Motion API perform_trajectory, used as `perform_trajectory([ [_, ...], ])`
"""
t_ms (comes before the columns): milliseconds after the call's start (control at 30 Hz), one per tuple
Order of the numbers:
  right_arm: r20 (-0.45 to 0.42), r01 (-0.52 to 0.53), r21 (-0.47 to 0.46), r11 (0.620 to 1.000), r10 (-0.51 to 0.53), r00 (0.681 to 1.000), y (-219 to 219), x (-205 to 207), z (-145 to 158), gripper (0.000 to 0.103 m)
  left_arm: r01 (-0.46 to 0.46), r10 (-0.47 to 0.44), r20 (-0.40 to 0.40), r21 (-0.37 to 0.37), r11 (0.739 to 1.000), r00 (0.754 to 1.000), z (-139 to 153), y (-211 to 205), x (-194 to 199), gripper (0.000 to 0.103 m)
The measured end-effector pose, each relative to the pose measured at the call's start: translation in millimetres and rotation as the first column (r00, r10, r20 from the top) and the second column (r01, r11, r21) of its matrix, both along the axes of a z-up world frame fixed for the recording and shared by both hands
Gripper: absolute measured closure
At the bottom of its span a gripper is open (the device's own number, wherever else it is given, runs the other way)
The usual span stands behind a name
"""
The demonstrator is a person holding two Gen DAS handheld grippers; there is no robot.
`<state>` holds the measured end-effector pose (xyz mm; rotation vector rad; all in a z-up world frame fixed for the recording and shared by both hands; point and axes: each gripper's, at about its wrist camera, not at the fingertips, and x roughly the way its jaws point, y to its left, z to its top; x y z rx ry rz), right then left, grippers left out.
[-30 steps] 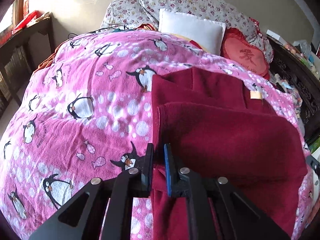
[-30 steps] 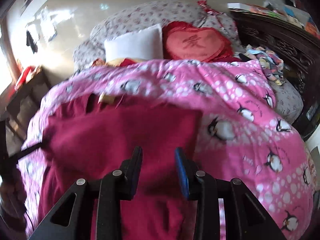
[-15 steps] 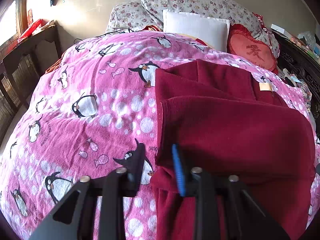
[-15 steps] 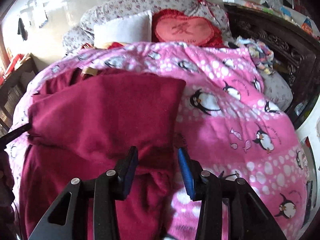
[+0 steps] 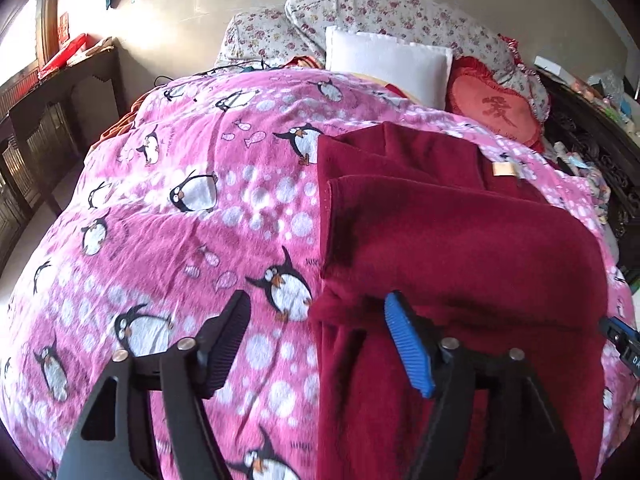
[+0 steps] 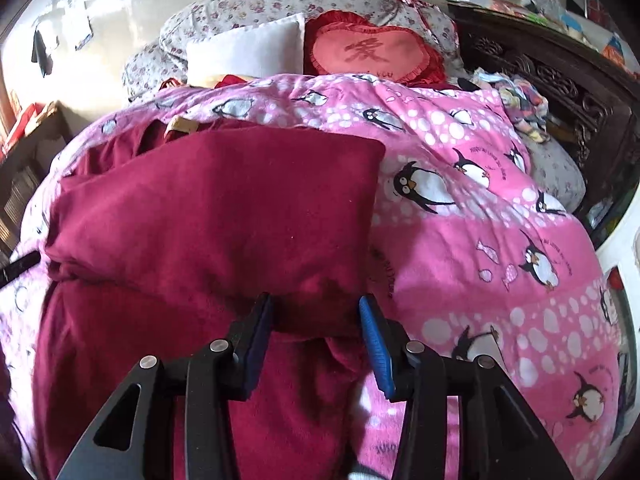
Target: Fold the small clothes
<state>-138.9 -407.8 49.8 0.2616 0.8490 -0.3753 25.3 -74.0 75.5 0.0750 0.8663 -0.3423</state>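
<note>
A dark red fleece garment (image 5: 460, 240) lies on the pink penguin blanket (image 5: 180, 240), its near part folded over the rest, with a tan label (image 5: 506, 169) at the far end. My left gripper (image 5: 319, 298) hovers at the fold's near left corner. Its jaws are opening, and the cloth edge lies loose between them without touching the pads. In the right wrist view the garment (image 6: 220, 208) fills the left half. My right gripper (image 6: 315, 301) is over the fold's near right corner, jaws opening, with bunched cloth between them and no grip.
A white pillow (image 5: 386, 62), a red heart cushion (image 6: 368, 54) and floral pillows (image 5: 400, 12) line the far end of the bed. Dark carved wooden furniture (image 6: 560, 76) runs along the right, with a heap of small clothes (image 6: 520, 100) beside it. A wooden bench (image 5: 52, 112) stands at the left.
The left jaws, shut on the garment's left edge a second ago, have let go, spread wide and drawn back. The right jaws widened a little. The folded layer now rests flat.
</note>
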Motion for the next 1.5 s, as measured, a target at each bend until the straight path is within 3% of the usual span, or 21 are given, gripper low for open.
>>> perform_trajectory([
  [367, 0.074, -0.073, 0.01, 0.997, 0.072, 0.995, 44.5, -57.7, 24.9, 0.041, 0.016, -0.017, 0.021, 0.014, 1.0, 1.0, 10.9, 14.1, -55.3, 0.027],
  [733, 0.052, -0.142, 0.052, 0.989, 0.139, 0.989, 70.8, -111.9, 12.1, 0.032, 0.069, -0.069, -0.022, -0.013, 0.998, 0.997, 9.4, 34.8, -108.2, 0.025],
  [1100, 0.015, -0.124, 0.124, 0.984, 0.124, 0.992, 60.5, -149.2, -13.0, 0.032, 0.113, -0.114, -0.126, -0.021, 0.993, 0.985, -13.3, 68.6, -145.3, 0.02],
  [1333, 0.048, -0.155, 0.143, 0.977, 0.15, 0.988, 70.3, -155.8, -18.9, 0.032, 0.12, -0.13, -0.208, -0.06, 0.991, 0.969, -31.6, 79.1, -159.1, 0.02],
  [1367, 0.058, -0.172, 0.153, 0.973, 0.165, 0.985, 72.8, -155.6, -18.9, 0.037, 0.127, -0.137, -0.216, -0.062, 0.99, 0.967, -34.5, 77.8, -161.6, 0.02],
  [1400, 0.059, -0.196, 0.163, 0.967, 0.189, 0.98, 76.2, -153.5, -20.1, 0.052, 0.133, -0.144, -0.221, -0.062, 0.989, 0.965, -37.5, 76.0, -163.7, 0.02],
  [1433, 0.041, -0.216, 0.163, 0.963, 0.212, 0.976, 80.6, -149.6, -23.8, 0.059, 0.14, -0.15, -0.229, -0.06, 0.988, 0.962, -41.0, 73.6, -165.4, 0.02],
  [1500, 0.016, -0.217, 0.111, 0.97, 0.217, 0.976, 86.4, -145.7, -28.5, 0.084, 0.148, -0.156, -0.249, -0.051, 0.988, 0.956, -49.0, 68.7, -167.7, 0.02],
])
